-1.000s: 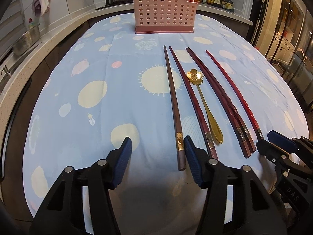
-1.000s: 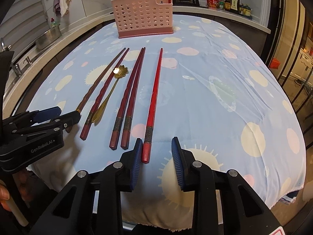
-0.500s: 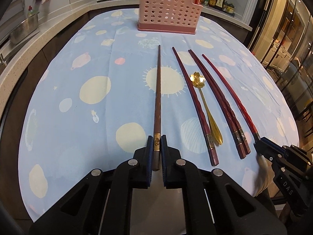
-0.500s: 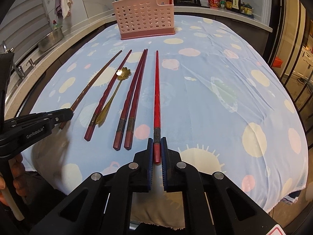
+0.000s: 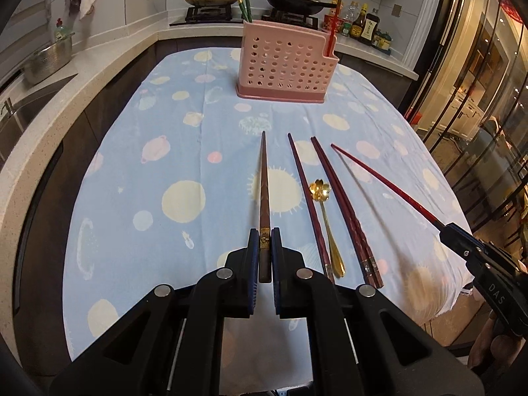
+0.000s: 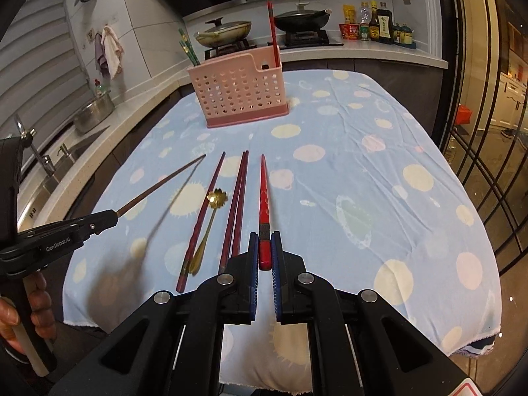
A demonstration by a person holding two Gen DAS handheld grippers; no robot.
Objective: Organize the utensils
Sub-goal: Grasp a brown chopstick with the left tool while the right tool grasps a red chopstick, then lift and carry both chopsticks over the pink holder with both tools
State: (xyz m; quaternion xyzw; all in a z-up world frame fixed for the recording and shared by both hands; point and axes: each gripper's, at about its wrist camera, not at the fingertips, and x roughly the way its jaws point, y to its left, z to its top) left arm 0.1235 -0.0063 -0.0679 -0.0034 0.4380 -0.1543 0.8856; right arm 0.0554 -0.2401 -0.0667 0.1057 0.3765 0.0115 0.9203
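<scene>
My left gripper [image 5: 264, 241] is shut on a brown chopstick [image 5: 263, 184] and holds it lifted above the cloth, tip pointing toward the pink utensil holder [image 5: 283, 66]. My right gripper [image 6: 264, 244] is shut on a bright red chopstick [image 6: 264, 194], also lifted. On the cloth between them lie a single dark red chopstick [image 5: 307, 198], a gold flower-headed spoon [image 5: 326, 221] and a pair of dark red chopsticks [image 5: 343, 204]. The holder [image 6: 241, 92] holds one red chopstick [image 6: 272, 33] at its right end and green ones [image 6: 188, 49] at its left.
A blue spotted tablecloth [image 5: 148, 171] covers the table. A kitchen counter with a metal bowl [image 5: 49, 59] runs along the left. A stove with pans [image 6: 227, 31] and sauce bottles [image 6: 379, 23] stand behind the holder. Glass doors [image 5: 478, 82] are at the right.
Both grippers closed on their chopsticks about half a second ago and have since raised them off the cloth. The other utensils have not moved.
</scene>
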